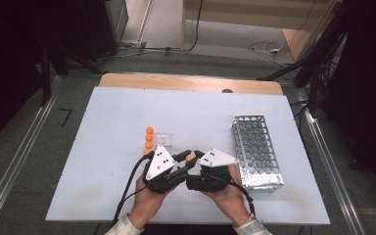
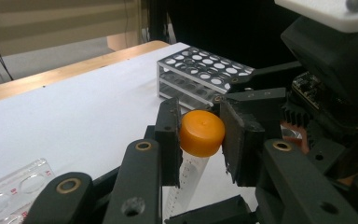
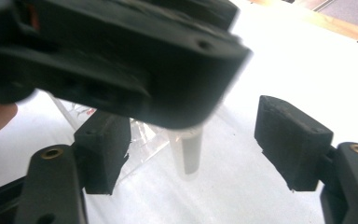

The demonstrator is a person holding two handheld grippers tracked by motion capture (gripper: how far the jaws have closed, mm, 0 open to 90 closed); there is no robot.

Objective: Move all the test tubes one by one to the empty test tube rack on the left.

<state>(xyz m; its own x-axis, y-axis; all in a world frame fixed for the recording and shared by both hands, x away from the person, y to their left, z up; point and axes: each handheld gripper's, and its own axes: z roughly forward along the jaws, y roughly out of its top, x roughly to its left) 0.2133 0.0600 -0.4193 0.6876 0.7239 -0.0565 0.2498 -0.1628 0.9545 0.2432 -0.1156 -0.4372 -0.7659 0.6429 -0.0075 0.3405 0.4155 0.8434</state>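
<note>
Tube: orange-capped test tube [image 2: 200, 135], upright above the counter [image 1: 112, 122]
Left claw [image 2: 200, 140]: clamped on the tube's cap
Right claw [image 3: 193, 154]: jaws wide, gripping nothing

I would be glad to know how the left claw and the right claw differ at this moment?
The left claw is shut on the orange-capped tube, its pads pressing the cap; the right claw stands open, gripping nothing. The tube's clear body hangs between the right claw's pads untouched. Both are black and meet over the white table.

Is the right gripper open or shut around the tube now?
Open. The right gripper has both pads standing apart from the clear tube between them, touching neither side.
</note>
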